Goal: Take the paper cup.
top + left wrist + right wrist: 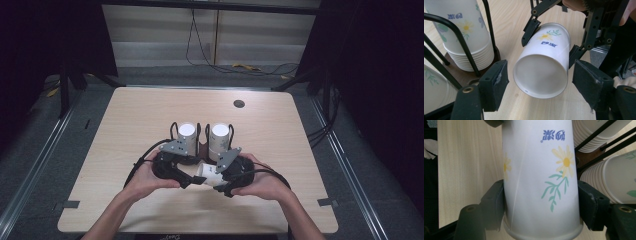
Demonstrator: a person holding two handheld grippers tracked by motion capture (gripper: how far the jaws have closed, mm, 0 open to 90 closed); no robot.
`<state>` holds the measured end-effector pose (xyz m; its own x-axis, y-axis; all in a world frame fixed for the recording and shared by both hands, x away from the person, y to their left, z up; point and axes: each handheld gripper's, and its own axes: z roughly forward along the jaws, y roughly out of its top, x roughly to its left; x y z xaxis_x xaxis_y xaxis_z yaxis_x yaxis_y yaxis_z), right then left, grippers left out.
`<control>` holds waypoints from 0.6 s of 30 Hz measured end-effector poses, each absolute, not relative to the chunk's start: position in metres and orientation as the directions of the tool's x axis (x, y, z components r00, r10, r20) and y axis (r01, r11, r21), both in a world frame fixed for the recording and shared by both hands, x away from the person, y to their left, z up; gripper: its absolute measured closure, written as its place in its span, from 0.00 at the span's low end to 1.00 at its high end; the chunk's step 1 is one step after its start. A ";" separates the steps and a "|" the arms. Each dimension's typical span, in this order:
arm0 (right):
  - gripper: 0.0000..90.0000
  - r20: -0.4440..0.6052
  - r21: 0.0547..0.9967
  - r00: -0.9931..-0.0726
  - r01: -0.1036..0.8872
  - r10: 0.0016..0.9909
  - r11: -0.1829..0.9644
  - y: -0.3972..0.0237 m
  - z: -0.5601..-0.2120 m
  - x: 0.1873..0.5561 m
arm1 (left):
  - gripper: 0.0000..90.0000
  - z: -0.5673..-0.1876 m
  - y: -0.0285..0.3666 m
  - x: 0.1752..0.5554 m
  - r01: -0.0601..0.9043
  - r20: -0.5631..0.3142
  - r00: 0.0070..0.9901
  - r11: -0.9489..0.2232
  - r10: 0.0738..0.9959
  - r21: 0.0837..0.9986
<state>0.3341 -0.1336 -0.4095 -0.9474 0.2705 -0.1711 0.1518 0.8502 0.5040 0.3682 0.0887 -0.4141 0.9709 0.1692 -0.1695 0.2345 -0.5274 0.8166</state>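
On the pale wooden table [130,150], low in the frame's centre, our right tool [541,202] clamps a paper cup [539,182] on its side. Our left tool [539,82] stands open around its rim, pads clear. Stacked cups [186,137] wait just behind.

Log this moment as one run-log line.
right hand-held gripper: shut on paper cup | left hand-held gripper: open around cup rim | cup stacks: in rack

2 stacks of flowered cups [186,134] stand in a wire rack [202,131], apparently mid-table [130,120].
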 end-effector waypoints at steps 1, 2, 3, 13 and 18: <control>0.34 -0.174 0.502 -0.947 0.150 0.270 0.852 -0.133 -0.410 0.334 | 0.31 -0.414 0.089 0.368 0.234 -0.170 0.971 -0.530 0.167 0.815; 0.34 -0.172 0.502 -0.948 0.149 0.267 0.852 -0.133 -0.410 0.334 | 0.31 -0.414 0.088 0.368 0.233 -0.172 0.972 -0.531 0.163 0.815; 0.34 -0.175 0.499 -0.948 0.149 0.268 0.854 -0.133 -0.411 0.334 | 0.31 -0.414 0.088 0.368 0.235 -0.176 0.971 -0.531 0.161 0.814; 0.34 -0.174 0.494 -0.951 0.142 0.257 0.858 -0.129 -0.411 0.332 | 0.35 -0.421 0.082 0.367 0.203 -0.154 0.979 -0.589 0.133 0.782; 0.35 -0.175 0.497 -0.952 0.133 0.250 0.858 -0.128 -0.412 0.332 | 0.34 -0.423 0.081 0.368 0.206 -0.163 0.979 -0.592 0.125 0.780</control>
